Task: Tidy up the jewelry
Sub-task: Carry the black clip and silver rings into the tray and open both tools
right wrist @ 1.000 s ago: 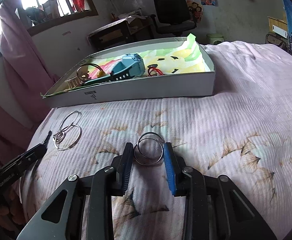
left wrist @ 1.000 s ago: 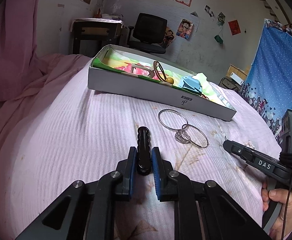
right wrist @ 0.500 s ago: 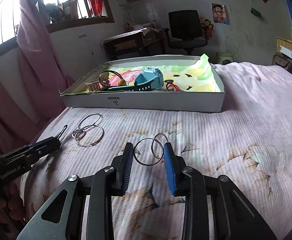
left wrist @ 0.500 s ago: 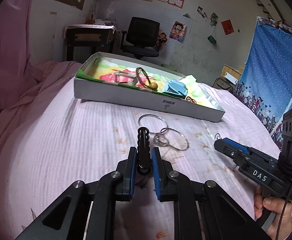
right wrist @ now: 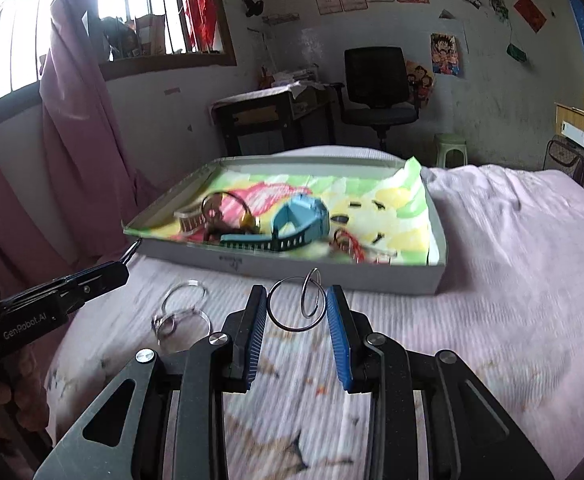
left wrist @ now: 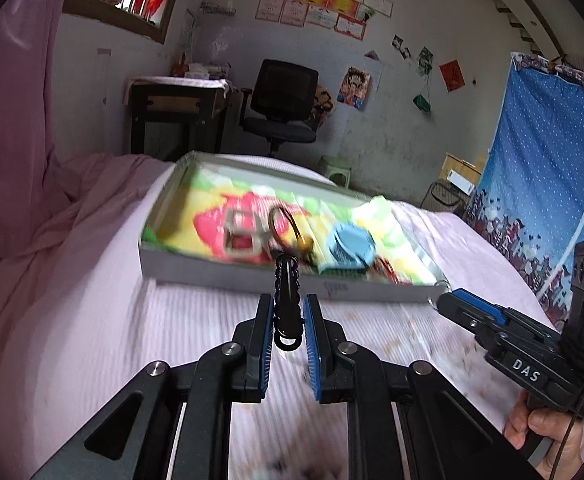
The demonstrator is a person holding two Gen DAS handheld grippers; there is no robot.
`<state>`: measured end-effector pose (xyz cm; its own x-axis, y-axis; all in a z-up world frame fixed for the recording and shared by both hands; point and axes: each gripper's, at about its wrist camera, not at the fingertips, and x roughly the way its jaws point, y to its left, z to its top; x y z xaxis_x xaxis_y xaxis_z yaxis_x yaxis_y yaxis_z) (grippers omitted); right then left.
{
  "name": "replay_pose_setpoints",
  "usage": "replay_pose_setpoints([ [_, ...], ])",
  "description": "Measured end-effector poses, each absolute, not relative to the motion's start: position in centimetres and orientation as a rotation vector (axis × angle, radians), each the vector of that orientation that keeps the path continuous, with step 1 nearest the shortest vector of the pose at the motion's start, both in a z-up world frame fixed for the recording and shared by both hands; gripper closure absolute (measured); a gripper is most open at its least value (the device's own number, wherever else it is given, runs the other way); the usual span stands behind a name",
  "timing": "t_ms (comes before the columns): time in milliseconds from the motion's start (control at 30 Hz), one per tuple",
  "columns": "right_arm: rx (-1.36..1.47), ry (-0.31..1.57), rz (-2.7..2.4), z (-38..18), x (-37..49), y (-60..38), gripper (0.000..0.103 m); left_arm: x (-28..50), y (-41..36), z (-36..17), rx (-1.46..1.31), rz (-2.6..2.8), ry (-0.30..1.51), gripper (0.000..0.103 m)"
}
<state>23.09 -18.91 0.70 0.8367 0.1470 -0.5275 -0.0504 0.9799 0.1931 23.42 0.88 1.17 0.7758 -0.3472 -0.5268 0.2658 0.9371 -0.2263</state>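
Note:
My left gripper [left wrist: 286, 312] is shut on a black beaded bracelet [left wrist: 287, 300] and holds it above the bed, just short of the white box [left wrist: 252, 280]. My right gripper [right wrist: 296, 310] is shut on linked silver rings [right wrist: 297, 306], lifted above the bed in front of the box's [right wrist: 331, 276] near wall. The box has a colourful liner and holds a blue watch [right wrist: 292, 226], a dark bangle [right wrist: 228, 208] and a red piece [right wrist: 347, 244]. Another set of silver rings [right wrist: 182, 312] lies on the bed, left of my right gripper.
The bed has a pink striped sheet [right wrist: 491, 300]. A pink curtain [left wrist: 8, 100] hangs at the left. A desk [right wrist: 268, 120] and a black office chair [right wrist: 375, 88] stand beyond the bed. The other gripper shows at the right in the left wrist view [left wrist: 523, 344].
Both grippers have risen off the bed with their loads and moved toward the box. The silver rings now hang between the right fingers, clear of the sheet.

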Motion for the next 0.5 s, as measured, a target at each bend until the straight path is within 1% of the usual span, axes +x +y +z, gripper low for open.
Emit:
replay_pose_setpoints([
  [267,0.198,0.535,0.084,1.6,26.3,-19.6,0.076,27.7,0.6,2.8,-0.151,-0.293,0.548,0.089],
  [500,0.187,0.527,0.052,1.3,29.5,-20.0,0.076,30.7,0.4,2.1,-0.162,-0.246,0.564,0.089],
])
